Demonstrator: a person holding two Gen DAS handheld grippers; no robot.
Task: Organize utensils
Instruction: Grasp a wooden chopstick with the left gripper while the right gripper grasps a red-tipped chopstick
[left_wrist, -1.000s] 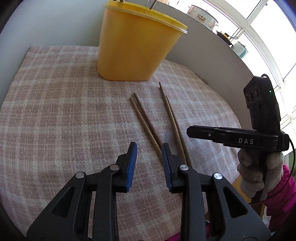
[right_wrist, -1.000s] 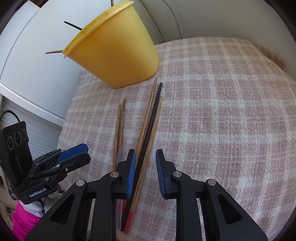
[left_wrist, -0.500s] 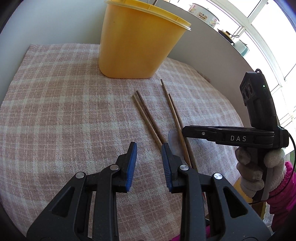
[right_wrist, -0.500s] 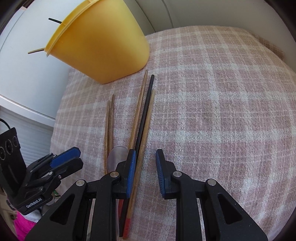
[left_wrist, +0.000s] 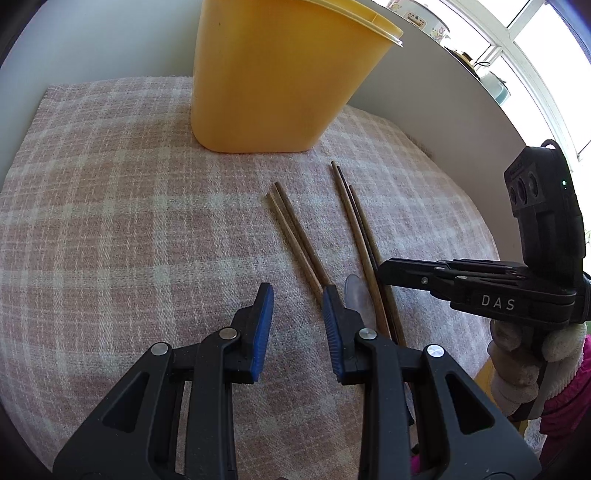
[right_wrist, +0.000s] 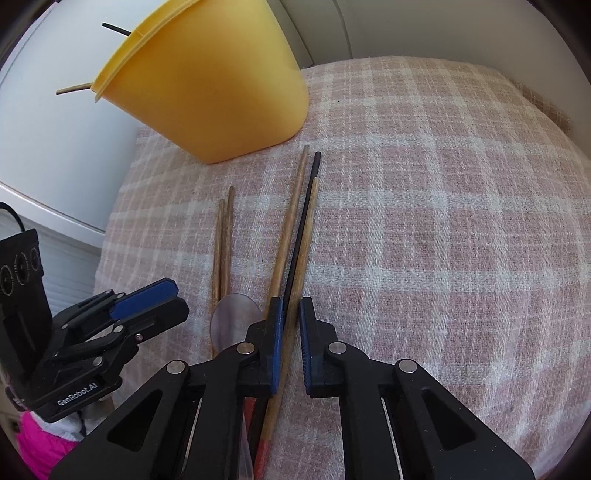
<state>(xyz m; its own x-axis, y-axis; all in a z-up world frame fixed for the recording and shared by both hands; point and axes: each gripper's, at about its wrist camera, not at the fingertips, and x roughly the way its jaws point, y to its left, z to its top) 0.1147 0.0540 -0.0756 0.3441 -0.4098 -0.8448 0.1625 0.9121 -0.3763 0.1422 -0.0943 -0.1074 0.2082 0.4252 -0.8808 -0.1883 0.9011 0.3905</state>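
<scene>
Right wrist view: right gripper (right_wrist: 291, 332) low centre of frame, jaws narrowly parted, straddling a light wooden chopstick (right_wrist: 301, 258); black chopstick (right_wrist: 301, 236) sits against the left pad; can't tell whether the pads actually touch the wood. No firm grip visible. Third long chopstick (right_wrist: 290, 221) lies just left of those two, a shorter brown pair (right_wrist: 223, 240) further left, all pointing toward the yellow container (right_wrist: 207, 81) in the upper left. Sticks poke out over its rim. Clear spoon bowl (right_wrist: 231, 321) shows just left of the left finger. Red tips on chopstick ends at bottom centre. All on a pink plaid cloth (right_wrist: 424, 221).

Left wrist view: left gripper (left_wrist: 297, 325) bottom centre, jaws wider apart, holding nothing, hovering over cloth beside the brown pair (left_wrist: 295, 240); right pad near the spoon bowl (left_wrist: 354, 295).

Writing: "DAS" on the right gripper body (left_wrist: 495, 301) at right of frame; "GenRobot.AI" on the left gripper body (right_wrist: 77, 395), lower left.

Gloved hand (left_wrist: 524, 369) in pink sleeve grips the right tool's handle from below, lower right edge.
</scene>
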